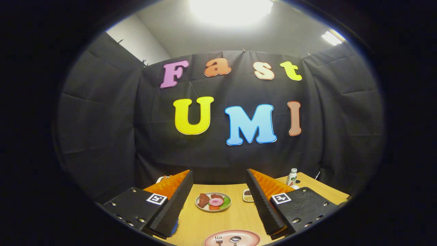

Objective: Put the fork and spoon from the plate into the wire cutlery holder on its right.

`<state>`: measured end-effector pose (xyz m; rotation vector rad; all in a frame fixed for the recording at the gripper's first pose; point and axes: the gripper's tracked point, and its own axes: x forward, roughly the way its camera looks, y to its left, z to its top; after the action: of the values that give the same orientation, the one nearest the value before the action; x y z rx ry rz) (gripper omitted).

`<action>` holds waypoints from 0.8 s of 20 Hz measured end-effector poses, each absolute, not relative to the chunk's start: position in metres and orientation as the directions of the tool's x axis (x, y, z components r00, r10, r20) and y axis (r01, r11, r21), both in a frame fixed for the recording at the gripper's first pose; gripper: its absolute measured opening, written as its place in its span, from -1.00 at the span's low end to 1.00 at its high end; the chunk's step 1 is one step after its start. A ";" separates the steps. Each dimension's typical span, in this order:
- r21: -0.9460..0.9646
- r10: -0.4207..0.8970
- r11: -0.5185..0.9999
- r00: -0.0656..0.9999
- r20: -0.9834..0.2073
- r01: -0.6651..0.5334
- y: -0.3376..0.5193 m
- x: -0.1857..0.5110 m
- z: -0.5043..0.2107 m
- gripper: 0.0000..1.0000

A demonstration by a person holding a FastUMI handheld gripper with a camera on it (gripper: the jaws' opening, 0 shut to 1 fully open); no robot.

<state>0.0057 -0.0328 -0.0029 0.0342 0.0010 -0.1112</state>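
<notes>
The pink plate (pixel 232 238) served as the anchor of the scene, lying on the wooden table (pixel 239 215) close below the gripper (pixel 218 201), whose fingers stood wide apart with nothing between them. To the left of the plate rose the left finger (pixel 174 201), well above the table and clear of everything. On the plate itself lay the fork (pixel 219 240) and, just to its right, the spoon (pixel 235 240), side by side and apart, their heads pointing away from the gripper; the rest of each handle could not be made out. Beyond the plate, toward the black cloth wall, sat a grey dish of toy food (pixel 213 201), and farther right of that a small square dish of seeds (pixel 248 195). Right of the plate stood the right finger (pixel 264 201), and beyond it a small white bottle (pixel 291 177) near the table's far edge. The wire holder could not be picked out here. By the look of it, the task had not begun: both pieces were untouched, and the first reach was in hand. The next move would call for tipping the gripper down toward the plate, centring one utensil between the fingers, and closing on its handle.
</notes>
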 end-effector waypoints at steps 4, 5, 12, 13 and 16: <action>0.040 -0.124 0.991 0.992 -0.008 0.124 -0.038 0.005 -0.006 0.92; 0.044 -0.124 0.991 0.992 -0.019 0.125 -0.038 0.005 -0.009 0.92; 0.003 -0.168 0.984 0.943 -0.286 0.176 -0.051 0.009 -0.094 0.92; -0.009 -0.171 0.984 0.928 -0.332 0.179 -0.052 0.008 -0.108 0.92; -0.051 -0.190 0.981 0.867 -0.460 0.188 -0.057 0.002 -0.150 0.92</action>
<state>0.0017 -0.0572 -0.1495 -0.0044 0.4818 -0.1974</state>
